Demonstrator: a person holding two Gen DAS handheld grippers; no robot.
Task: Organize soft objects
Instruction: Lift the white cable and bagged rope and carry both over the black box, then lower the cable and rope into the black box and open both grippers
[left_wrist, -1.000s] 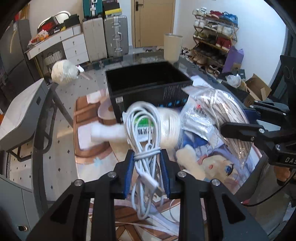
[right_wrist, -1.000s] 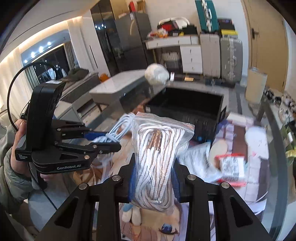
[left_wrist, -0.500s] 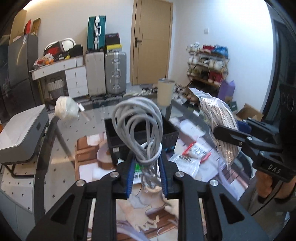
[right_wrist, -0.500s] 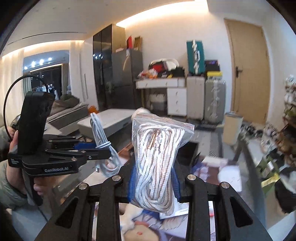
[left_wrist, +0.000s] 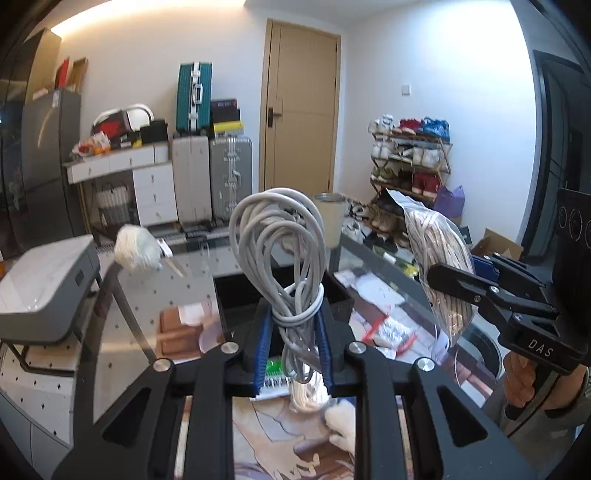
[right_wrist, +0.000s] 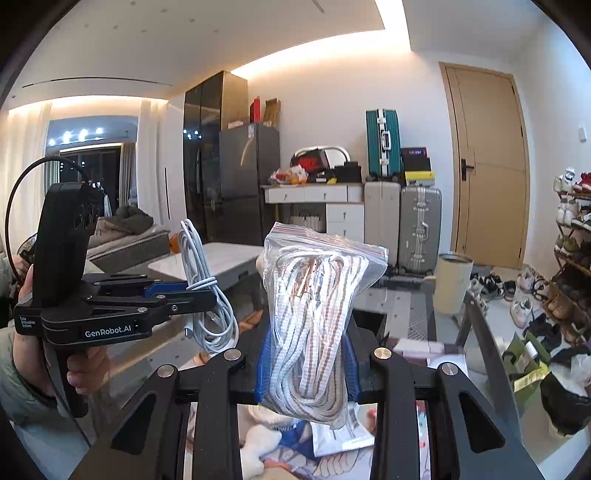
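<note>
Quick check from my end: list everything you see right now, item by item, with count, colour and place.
cable bundle: one, white, clamped in the left claw, held up above the table
bag of cord: one, clear bag with white and brown cord, clamped in the right claw
black bin: one, black, on the table behind the cable bundle
glass table: one, clear top, under both claws
suitcases: three, two silver and one teal, by the far wall
door: one, tan, shut
shoe rack: one, full, right of the door
left claw: shut on the cable bundle
right claw: shut on the bag of cord
</note>
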